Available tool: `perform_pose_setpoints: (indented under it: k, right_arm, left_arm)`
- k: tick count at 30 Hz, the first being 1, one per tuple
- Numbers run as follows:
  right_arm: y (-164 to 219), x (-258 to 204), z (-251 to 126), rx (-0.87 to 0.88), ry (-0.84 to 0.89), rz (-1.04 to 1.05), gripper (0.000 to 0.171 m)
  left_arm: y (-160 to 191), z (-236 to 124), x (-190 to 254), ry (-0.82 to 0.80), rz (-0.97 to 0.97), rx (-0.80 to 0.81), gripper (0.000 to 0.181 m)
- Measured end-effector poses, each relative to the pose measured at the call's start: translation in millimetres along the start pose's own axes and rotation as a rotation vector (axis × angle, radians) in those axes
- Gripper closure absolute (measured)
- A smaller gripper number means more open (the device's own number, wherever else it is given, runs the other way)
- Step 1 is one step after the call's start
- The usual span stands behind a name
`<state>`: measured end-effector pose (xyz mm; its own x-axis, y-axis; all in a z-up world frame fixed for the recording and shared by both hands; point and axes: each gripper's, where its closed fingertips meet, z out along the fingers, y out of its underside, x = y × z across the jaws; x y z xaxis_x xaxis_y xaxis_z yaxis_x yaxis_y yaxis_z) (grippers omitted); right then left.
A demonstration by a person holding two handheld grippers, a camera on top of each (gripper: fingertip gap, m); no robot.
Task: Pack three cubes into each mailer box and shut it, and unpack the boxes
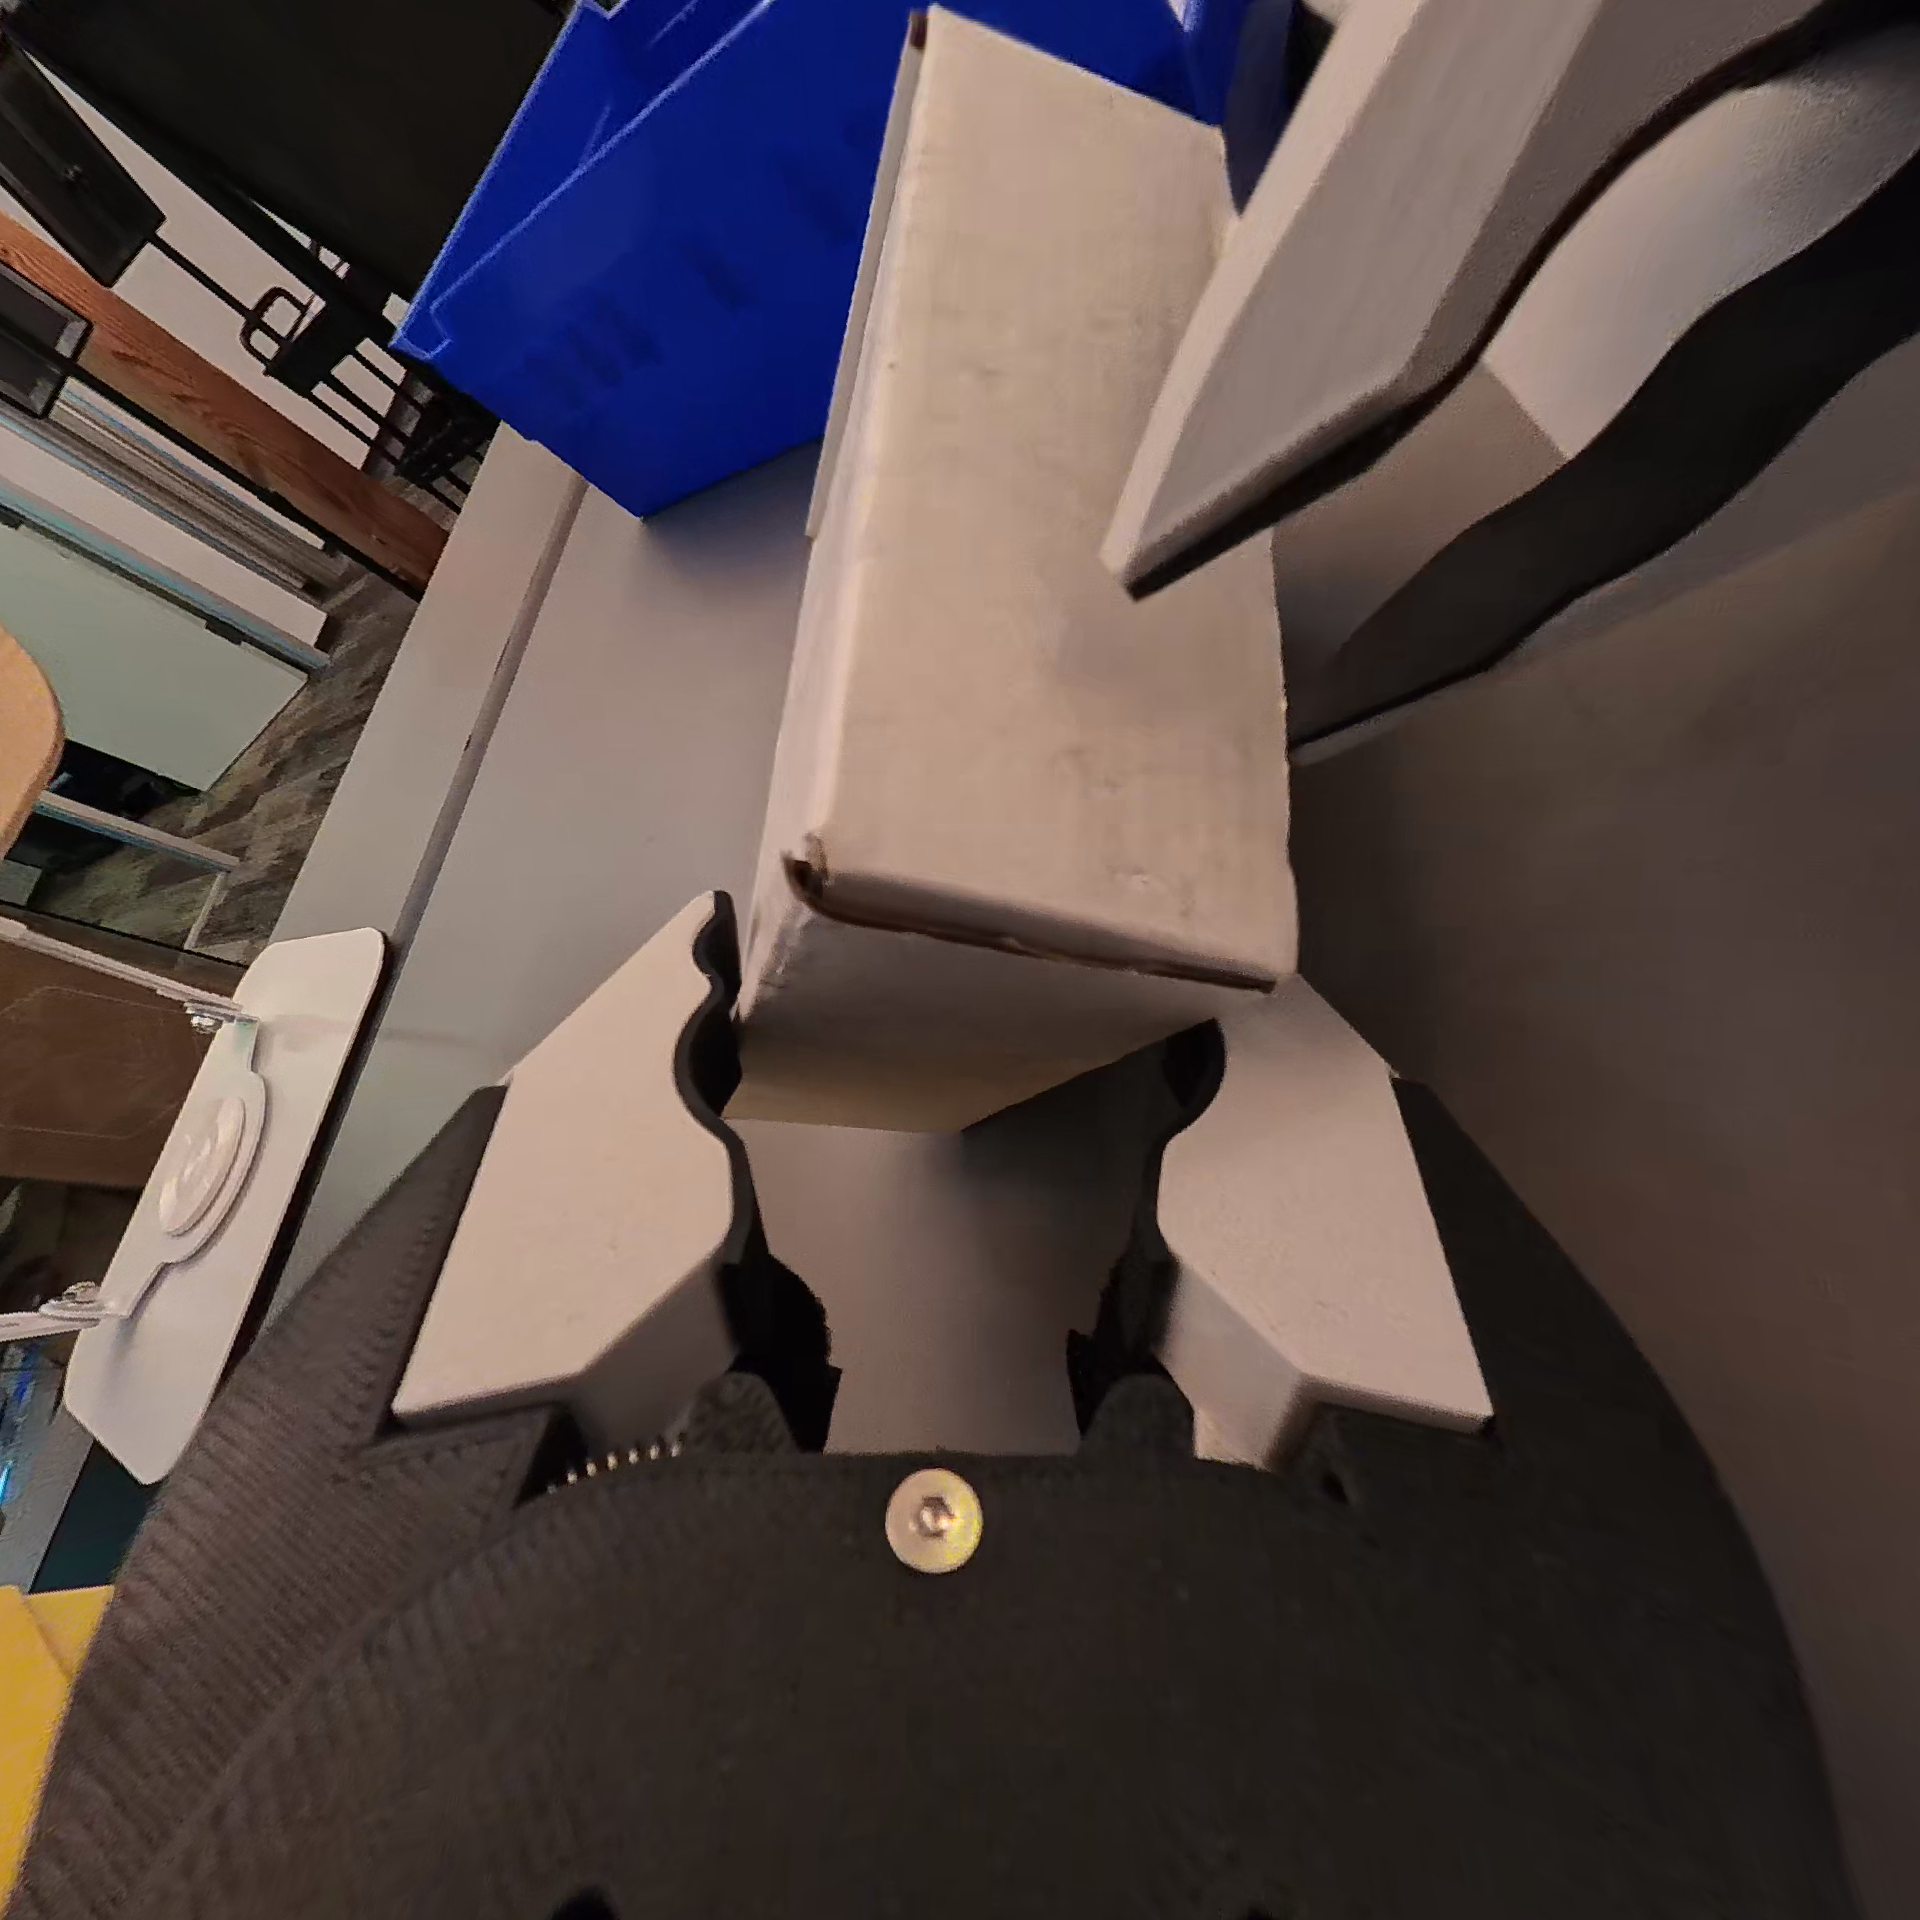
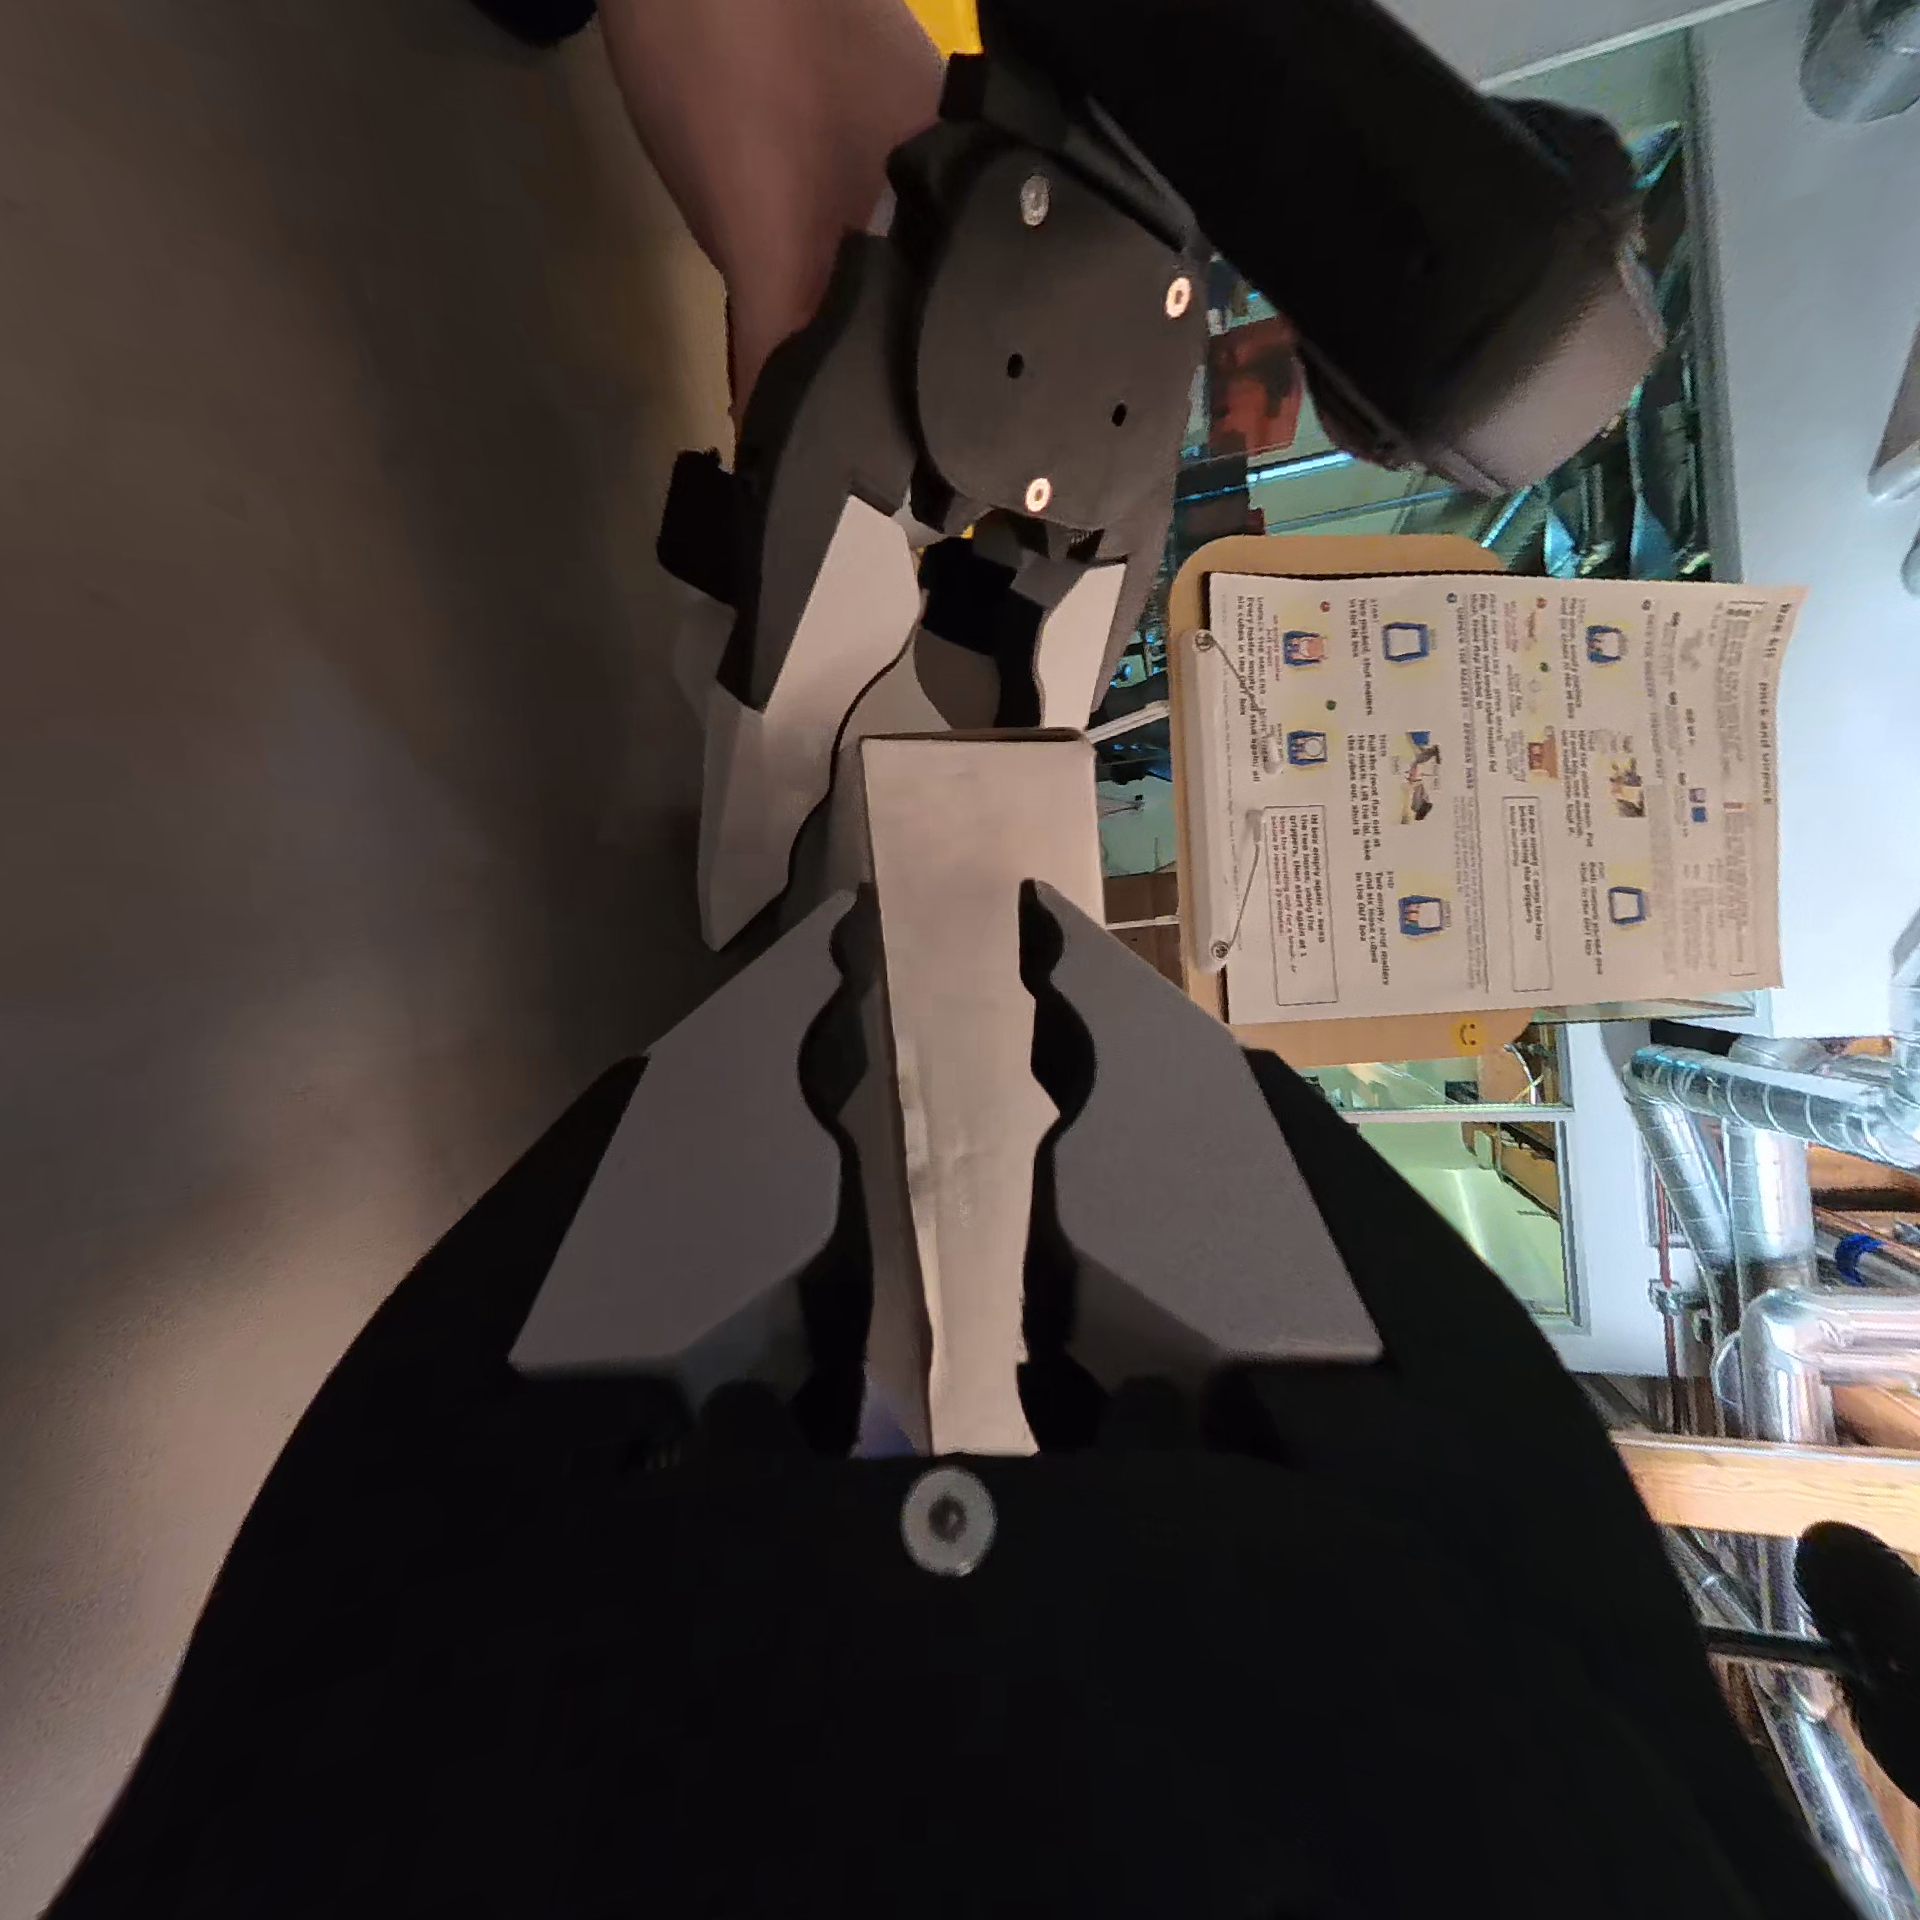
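A closed white mailer box (image 1: 1039, 520) is held off the grey table (image 1: 644, 727) between both grippers. My left gripper (image 1: 966, 1029) is shut on the box's near end; one fingertip (image 1: 707, 997) presses its left edge. My right gripper (image 1: 1299, 364) shows at the upper right, clamped on the box's far part. In the right wrist view my right gripper (image 2: 935, 914) is shut across the box's (image 2: 977, 831) thin side. The left gripper (image 2: 894, 727), held by a hand, grips the far end. No cubes are visible.
Blue bins (image 1: 665, 281) stand behind the box at the table's far side. A white plate fixture (image 1: 229, 1174) sits at the table's left edge. An instruction sheet on a board (image 2: 1455, 790) stands to the right, with metal pipes (image 2: 1766, 1195) beyond. Some 7 cm of space lies between my two pairs of fingers.
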<state>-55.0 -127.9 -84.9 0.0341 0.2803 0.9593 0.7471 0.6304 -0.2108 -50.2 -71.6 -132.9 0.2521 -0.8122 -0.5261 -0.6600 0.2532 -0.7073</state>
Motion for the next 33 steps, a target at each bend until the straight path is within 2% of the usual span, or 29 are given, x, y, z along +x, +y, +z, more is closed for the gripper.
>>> perform_pose_setpoints:
  k: [4, 8, 14, 33]
  right_arm:
    - [0, 2, 1, 0.01, 0.035, 0.044, 0.153]
    - [-2, -4, 4, 0.014, 0.046, -0.006, 0.166]
    - [-7, -4, 9, 0.021, 0.055, 0.018, 0.166]
    - [-12, 6, 3, 0.017, 0.155, 0.019, 0.166]
  left_arm:
    - [0, -1, -2, 0.004, -0.025, 0.002, 0.101]
    - [1, -2, -4, 0.004, -0.044, 0.003, 0.101]
    - [4, 1, -11, -0.06, 0.009, -0.012, 0.101]
    - [9, -2, -13, -0.105, 0.036, -0.093, 0.106]
